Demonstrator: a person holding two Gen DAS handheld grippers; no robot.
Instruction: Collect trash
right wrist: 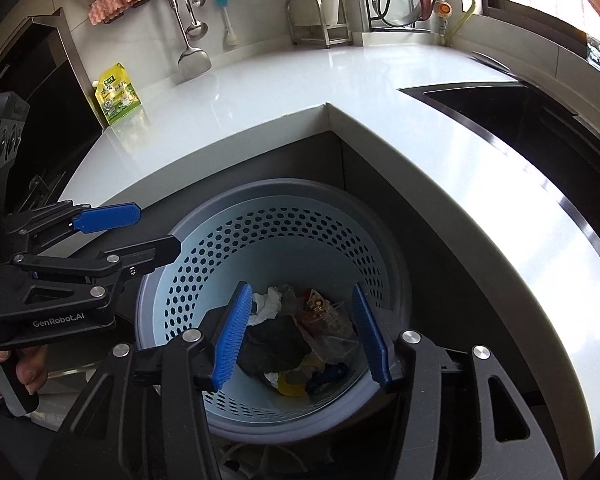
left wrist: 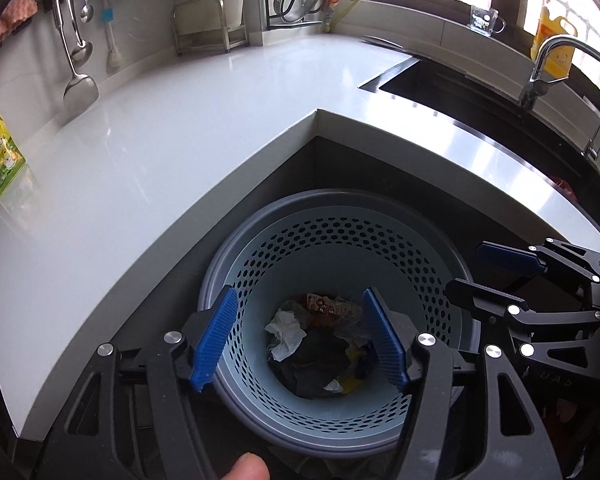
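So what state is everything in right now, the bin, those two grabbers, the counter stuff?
Bin: upright, no lid, partly filled.
Trash: lying at the bin's bottom, crumpled.
Left hand-held gripper: open, empty, over the bin.
Right hand-held gripper: open, empty, over the bin.
Pouch: standing at the counter's back, against the wall.
Spatula: hanging on the wall rail.
Tap: no water seen running.

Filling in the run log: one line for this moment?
left gripper: open, empty | right gripper: open, empty | both over bin | trash inside

white countertop [left wrist: 140, 152], hanging ladle [right wrist: 194, 56], green pouch [right wrist: 118, 94]
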